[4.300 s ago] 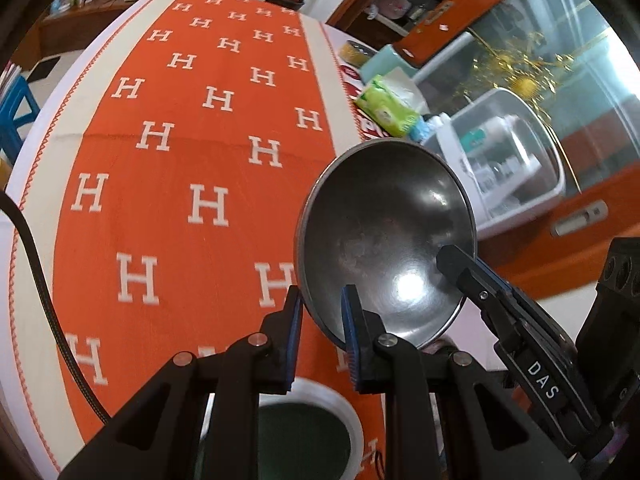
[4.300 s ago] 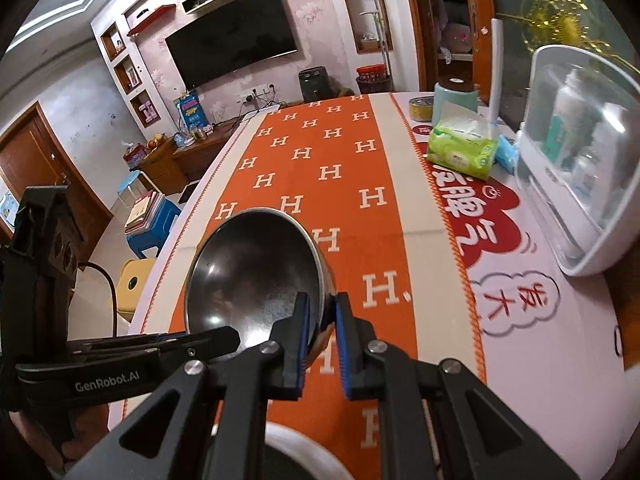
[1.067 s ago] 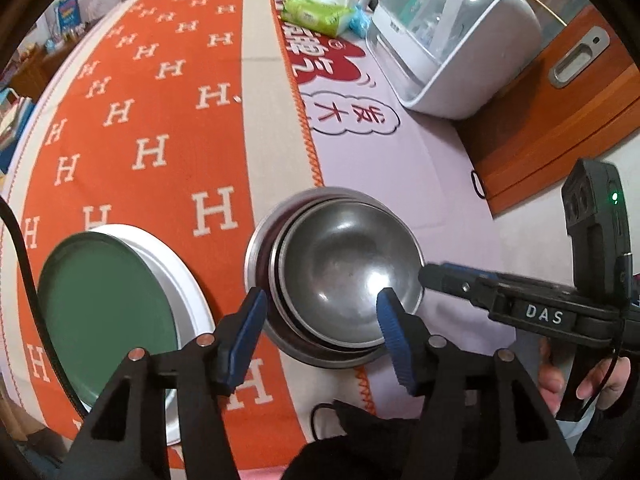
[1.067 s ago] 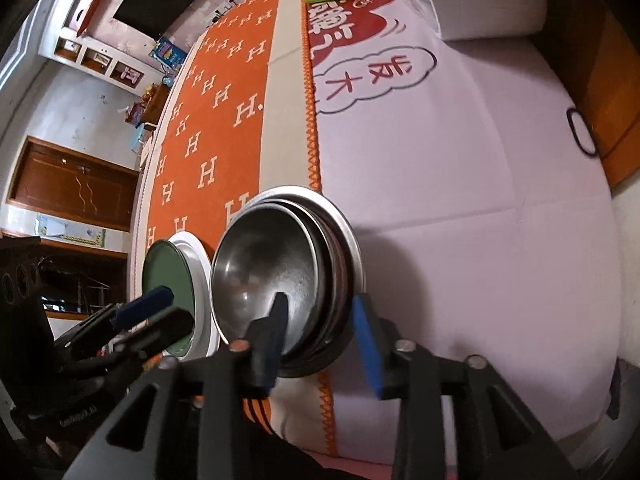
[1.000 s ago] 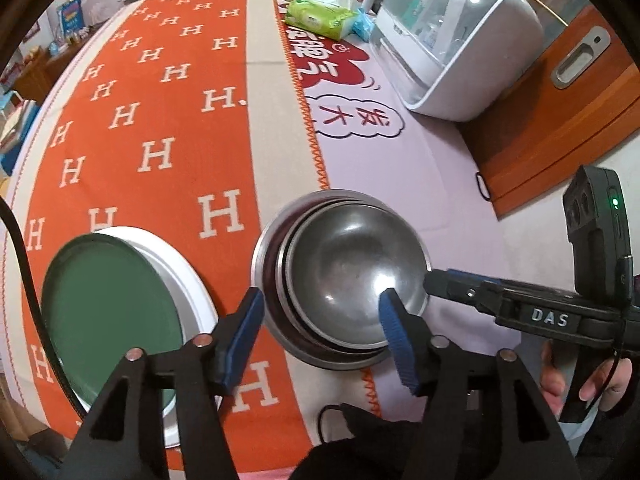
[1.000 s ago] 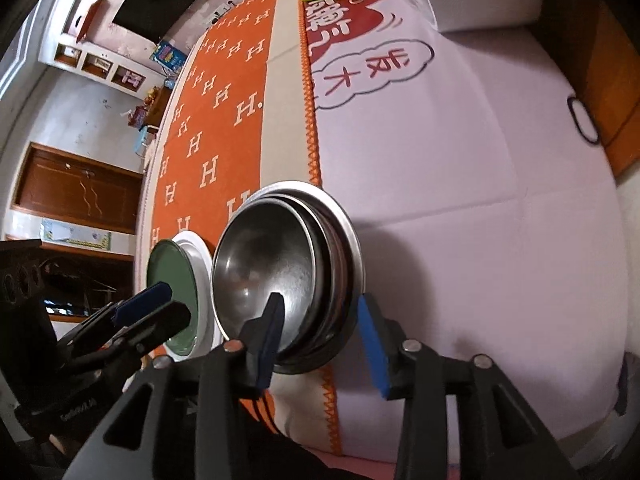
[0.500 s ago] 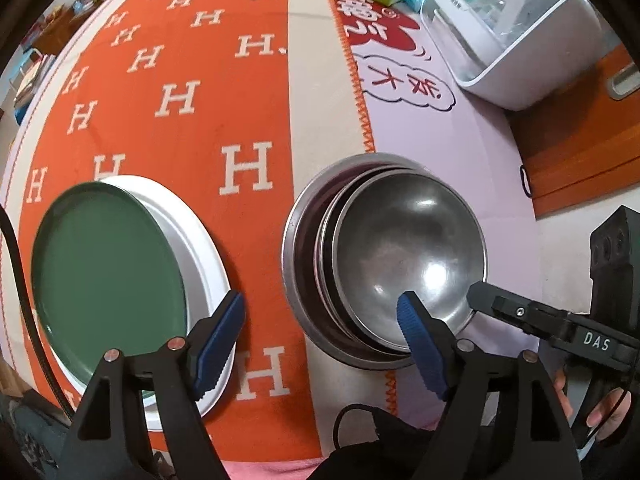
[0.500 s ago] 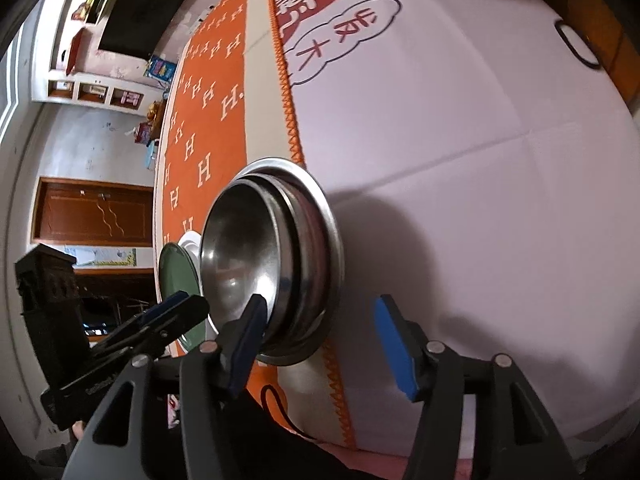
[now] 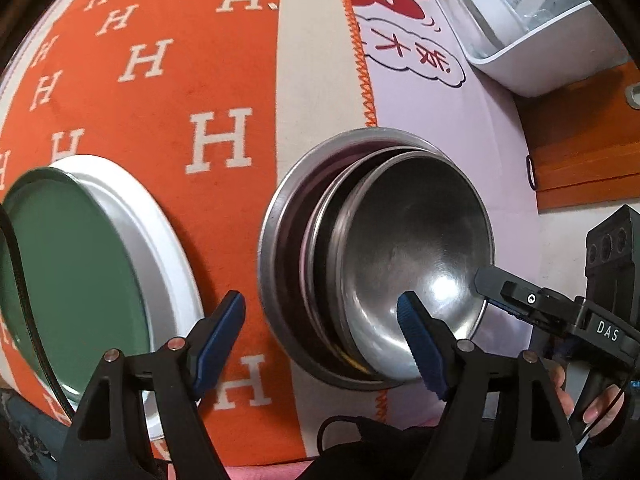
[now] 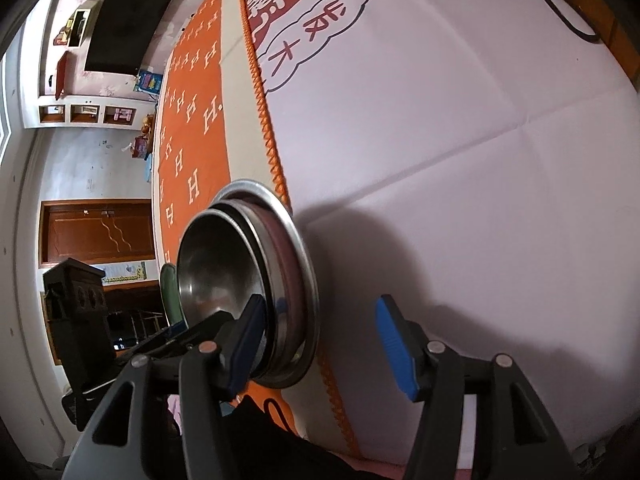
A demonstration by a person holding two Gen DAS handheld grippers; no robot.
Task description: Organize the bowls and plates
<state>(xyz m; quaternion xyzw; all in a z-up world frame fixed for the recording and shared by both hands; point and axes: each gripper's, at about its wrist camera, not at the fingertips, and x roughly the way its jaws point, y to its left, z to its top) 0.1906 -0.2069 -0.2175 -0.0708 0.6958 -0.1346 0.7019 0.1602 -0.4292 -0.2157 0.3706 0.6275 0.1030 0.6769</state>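
White capital "H" letters repeat in rows across the orange cloth (image 9: 168,92) on the surface; one reads "H." with a dot. "DAS" stands in white on the black right tongs (image 9: 496,292). Red Chinese characters fill a cloud outline (image 9: 412,58) on the pale cover, far right.

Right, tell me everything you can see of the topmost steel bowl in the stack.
The top steel bowl is round, plain brushed metal with a thin rolled rim and a bright glare spot inside. It sits upright and empty, nested off-centre in the stack of steel bowls, pushed toward the side away from the green plate. The stack straddles the edge of the orange cloth. No pad presses on it: both grippers are open around the stack's near rim.
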